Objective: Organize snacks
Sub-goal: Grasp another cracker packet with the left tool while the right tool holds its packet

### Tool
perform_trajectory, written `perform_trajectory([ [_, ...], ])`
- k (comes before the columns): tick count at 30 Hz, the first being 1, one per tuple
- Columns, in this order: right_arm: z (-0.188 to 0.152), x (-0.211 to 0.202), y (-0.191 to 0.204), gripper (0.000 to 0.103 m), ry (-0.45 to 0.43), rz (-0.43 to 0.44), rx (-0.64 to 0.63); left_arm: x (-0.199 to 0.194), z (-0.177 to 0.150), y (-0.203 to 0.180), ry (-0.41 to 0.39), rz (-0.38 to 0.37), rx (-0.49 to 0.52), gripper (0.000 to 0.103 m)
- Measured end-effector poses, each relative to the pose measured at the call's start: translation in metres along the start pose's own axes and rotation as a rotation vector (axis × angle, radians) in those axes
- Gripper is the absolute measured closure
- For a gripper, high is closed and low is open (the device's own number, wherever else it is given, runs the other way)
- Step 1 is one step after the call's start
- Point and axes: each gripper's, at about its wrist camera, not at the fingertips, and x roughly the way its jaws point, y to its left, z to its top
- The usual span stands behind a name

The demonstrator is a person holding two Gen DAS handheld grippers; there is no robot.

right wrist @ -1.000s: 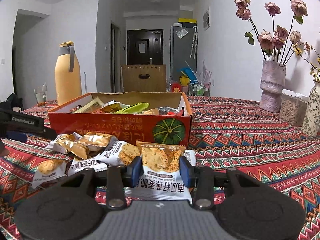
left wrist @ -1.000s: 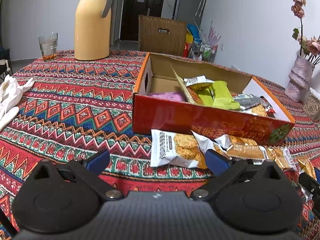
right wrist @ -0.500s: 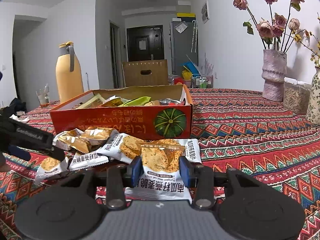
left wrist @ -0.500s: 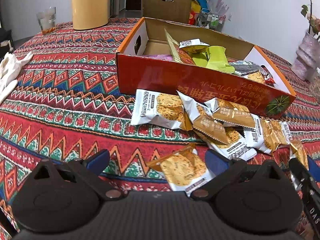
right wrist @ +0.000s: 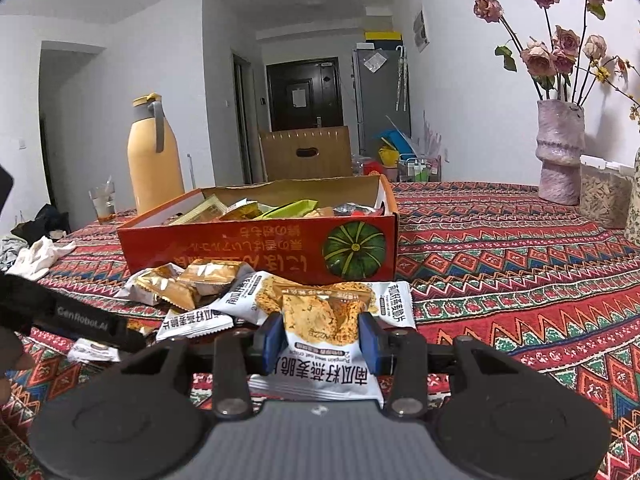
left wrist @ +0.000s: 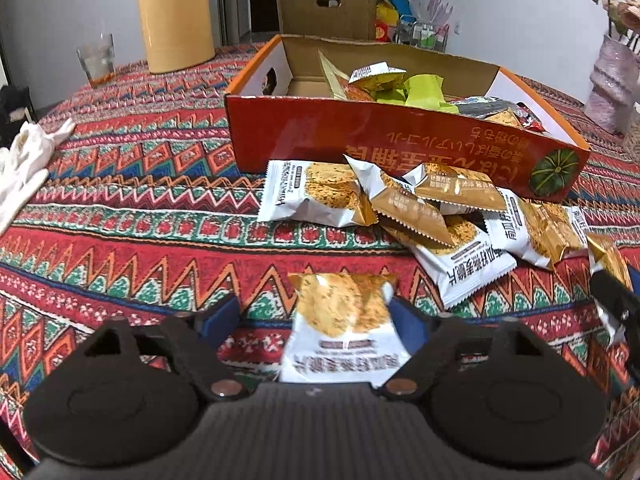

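An orange cardboard box (left wrist: 360,148) with a pumpkin picture holds several mixed snack packets. In front of it several white-and-gold cracker packets (left wrist: 400,208) lie in a heap on the patterned cloth. My left gripper (left wrist: 316,320) points down at one lone cracker packet (left wrist: 340,316) lying between its blue pads. The jaws are closing; the right pad is at the packet's edge and the left pad stands clear of it. My right gripper (right wrist: 322,340) is shut on another cracker packet (right wrist: 324,316), held just above the table before the box (right wrist: 240,248).
A yellow thermos jug (left wrist: 176,16) and a glass (left wrist: 96,60) stand at the far left. White cloth (left wrist: 24,164) lies at the left edge. A pink vase (right wrist: 558,152) with dried roses and a seed jar (right wrist: 600,192) stand at the right. A brown chair back (right wrist: 306,154) is behind the table.
My left gripper moved forward and tilted down over the lone packet, and its jaws narrowed from wide open around it. The right gripper kept still with its packet.
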Motion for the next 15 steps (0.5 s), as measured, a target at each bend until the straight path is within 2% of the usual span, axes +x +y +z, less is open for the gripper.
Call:
perform_trajectory([
  [2, 0.000, 0.000, 0.000, 0.063, -0.002, 0.002, -0.001, -0.003, -0.003, 0.000, -0.021, -0.003, 0.016, 0.036],
  [4, 0.000, 0.000, 0.000, 0.063, -0.003, 0.002, -0.001, -0.006, -0.006, 0.001, -0.040, -0.014, 0.028, 0.049],
  [7, 0.000, 0.000, 0.000, 0.063, -0.002, 0.000, -0.002, -0.009, -0.009, 0.002, -0.062, -0.030, 0.041, 0.053],
  [15, 0.000, 0.000, 0.000, 0.063, -0.003, -0.001, -0.003, -0.015, -0.012, 0.006, -0.091, -0.051, 0.056, 0.056],
])
